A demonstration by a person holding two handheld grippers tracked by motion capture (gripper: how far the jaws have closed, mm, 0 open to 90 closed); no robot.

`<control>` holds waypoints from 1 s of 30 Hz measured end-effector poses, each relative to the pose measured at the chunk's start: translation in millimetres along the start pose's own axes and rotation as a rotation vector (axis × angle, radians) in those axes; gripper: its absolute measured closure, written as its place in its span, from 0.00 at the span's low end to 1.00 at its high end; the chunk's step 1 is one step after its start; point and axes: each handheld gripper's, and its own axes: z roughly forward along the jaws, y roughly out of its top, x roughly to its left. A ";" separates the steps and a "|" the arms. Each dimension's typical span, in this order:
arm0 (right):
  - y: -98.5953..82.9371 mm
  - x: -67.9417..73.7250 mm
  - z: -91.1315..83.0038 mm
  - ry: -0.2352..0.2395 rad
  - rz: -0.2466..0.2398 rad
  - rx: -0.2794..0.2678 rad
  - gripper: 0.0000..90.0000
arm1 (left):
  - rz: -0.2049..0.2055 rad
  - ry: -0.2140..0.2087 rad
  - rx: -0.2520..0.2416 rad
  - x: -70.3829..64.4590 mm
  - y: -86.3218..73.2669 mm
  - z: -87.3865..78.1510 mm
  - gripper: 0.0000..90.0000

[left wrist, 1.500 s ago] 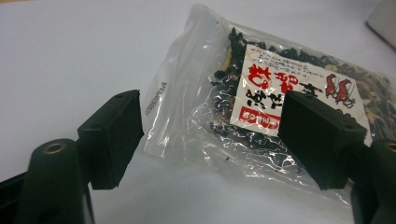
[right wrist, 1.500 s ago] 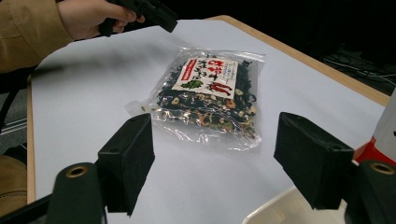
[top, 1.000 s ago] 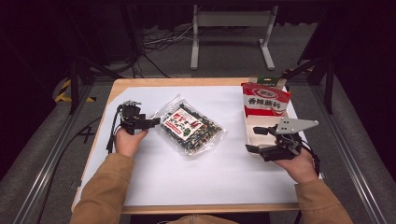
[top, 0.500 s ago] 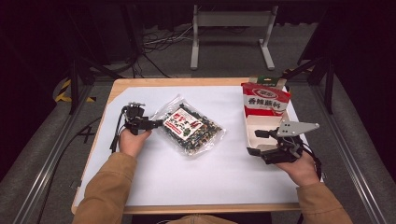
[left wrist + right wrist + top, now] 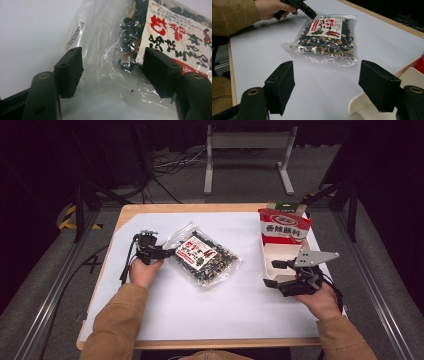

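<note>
Right gripper [image 5: 276,273], at 4 o'clock on the table [image 5: 165,209]: jaws spread wide, released, nothing between them. It sits at the near end of the white tray [image 5: 272,256]; in the right gripper view the tray's rim [image 5: 359,102] lies just under the right-hand jaw.

Left gripper [image 5: 170,252], at 9 o'clock: jaws parted, released, straddling the near edge of the snack bag [image 5: 204,258]. In the left gripper view the bag's clear sealed margin [image 5: 100,57] lies between the two pads, one pad to either side; whether the pads touch the plastic cannot be told.

Snack bag: flat on the white sheet [image 5: 225,305], centre of the table, slightly toward 10 o'clock. Clear plastic, dark dried contents, white and red label. Well apart from the right gripper.

Farther off, at 2 o'clock: red and white box [image 5: 283,226] standing upright at the tray's far end.
</note>
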 end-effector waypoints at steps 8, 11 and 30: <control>0.3 0.3 -0.4 0.002 0.000 -0.002 0.31 | 0.006 0.028 0.007 -4.2 -0.5 2.4 0.48; 0.4 0.3 -1.0 0.002 -0.001 -0.004 0.31 | 0.012 0.040 0.010 -6.9 -0.7 3.1 0.54; 0.9 -0.7 -1.6 0.011 0.001 -0.009 0.31 | 0.001 0.082 0.017 -13.5 0.4 4.3 0.91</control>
